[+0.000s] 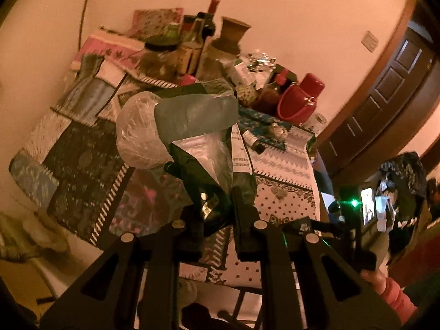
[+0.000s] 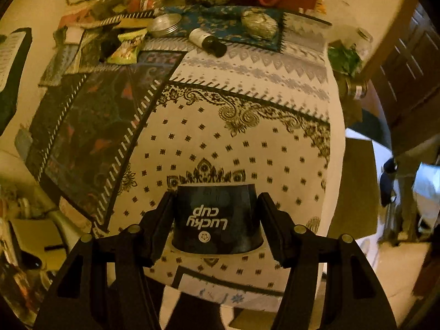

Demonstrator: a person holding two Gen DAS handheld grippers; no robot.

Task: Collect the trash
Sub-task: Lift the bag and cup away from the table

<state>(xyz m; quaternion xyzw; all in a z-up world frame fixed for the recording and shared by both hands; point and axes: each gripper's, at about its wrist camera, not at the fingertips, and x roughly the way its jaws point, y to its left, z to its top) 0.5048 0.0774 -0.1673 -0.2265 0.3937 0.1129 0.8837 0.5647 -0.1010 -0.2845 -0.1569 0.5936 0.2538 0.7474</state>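
My left gripper [image 1: 216, 206] is shut on a bundle of trash wrappers [image 1: 192, 126]: a dark green foil bag, a grey-green wrapper and crumpled clear plastic, held above the patterned tablecloth [image 1: 82, 148]. My right gripper [image 2: 217, 214] is shut on a dark blue paper cup [image 2: 217, 217] printed "Lucky cup", held upside down just above the white dotted tablecloth [image 2: 220, 137]. The cup and right gripper also show at the right of the left wrist view [image 1: 305, 225]. A green snack wrapper [image 2: 128, 46] lies at the far left of the table.
A small dark bottle [image 2: 209, 41], a round tin lid [image 2: 165, 24] and a crumpled foil ball [image 2: 258, 22] lie at the table's far side. Bottles, a clay vase [image 1: 228, 35] and a red bag [image 1: 299, 99] crowd the back. A wooden door [image 1: 385, 82] stands at the right.
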